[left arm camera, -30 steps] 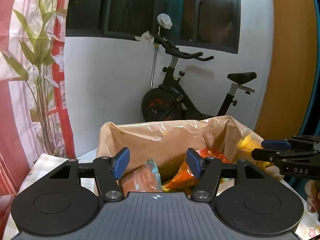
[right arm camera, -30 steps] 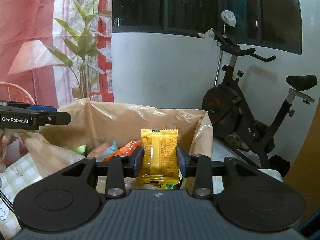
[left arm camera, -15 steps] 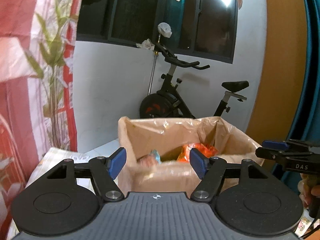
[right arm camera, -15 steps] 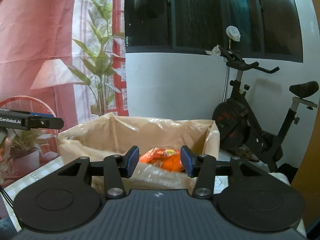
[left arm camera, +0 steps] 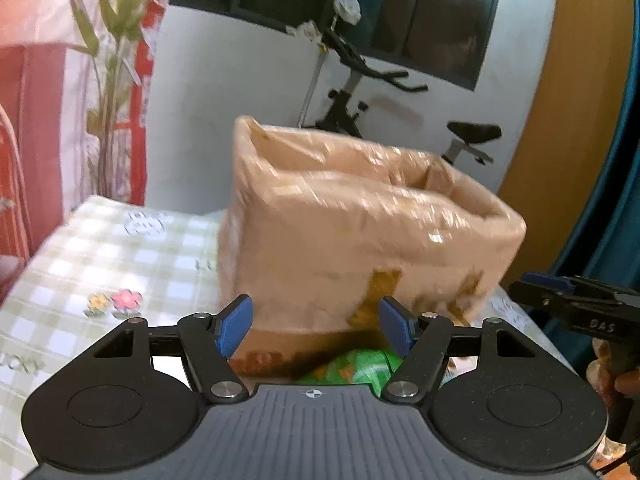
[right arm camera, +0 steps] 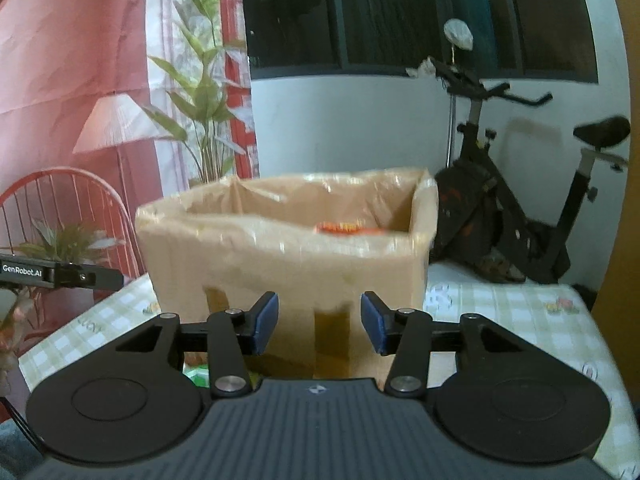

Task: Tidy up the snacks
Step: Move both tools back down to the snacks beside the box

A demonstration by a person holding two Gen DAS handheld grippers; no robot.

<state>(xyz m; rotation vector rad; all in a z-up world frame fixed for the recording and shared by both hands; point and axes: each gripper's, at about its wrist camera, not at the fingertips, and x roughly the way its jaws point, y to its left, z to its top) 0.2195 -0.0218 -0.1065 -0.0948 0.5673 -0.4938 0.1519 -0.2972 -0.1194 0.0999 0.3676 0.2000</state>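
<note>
A cardboard box lined with a tan plastic bag stands on the checked tablecloth; it also shows in the right wrist view, with an orange snack pack just visible inside. A green snack pack lies on the table in front of the box, below my left gripper, which is open and empty. A bit of it shows in the right wrist view. My right gripper is open and empty, facing the box's near wall.
A checked tablecloth covers the table. An exercise bike stands behind against the white wall. A red wire chair and a plant-print curtain are at the left.
The right gripper opened and let go of the yellow snack pack over the box. Both grippers pulled back and down, so the box's outer wall now faces them.
</note>
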